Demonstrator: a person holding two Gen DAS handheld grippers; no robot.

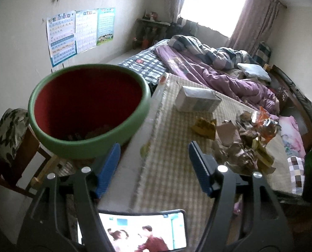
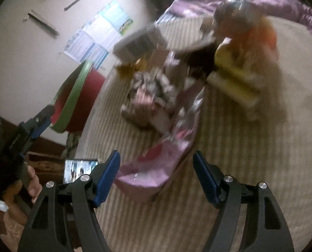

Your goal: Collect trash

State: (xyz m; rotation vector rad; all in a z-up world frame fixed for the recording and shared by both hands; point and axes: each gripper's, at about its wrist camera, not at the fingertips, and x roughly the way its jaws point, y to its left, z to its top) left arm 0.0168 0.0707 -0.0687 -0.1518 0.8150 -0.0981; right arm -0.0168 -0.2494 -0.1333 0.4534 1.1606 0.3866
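A red bin with a green rim (image 1: 88, 109) hangs close at the left of the left wrist view, its rim just in front of my left finger. My left gripper (image 1: 154, 147) is open, with only the table cloth between its fingers. A pile of crumpled wrappers (image 1: 246, 140) with an orange snack bag (image 1: 265, 121) lies on the table to its right. In the blurred right wrist view my right gripper (image 2: 156, 154) is open just above a pink wrapper (image 2: 154, 174) at the near end of the pile (image 2: 151, 96). The bin (image 2: 76, 88) and the left gripper (image 2: 40, 124) show at the left.
The table has a beige checked cloth (image 1: 172, 184). A phone with a lit screen (image 1: 141, 231) lies at its near edge and a white box (image 1: 198, 100) at its far end. A cushioned chair (image 1: 8, 134) stands left of the table, an unmade bed (image 1: 219, 73) behind it.
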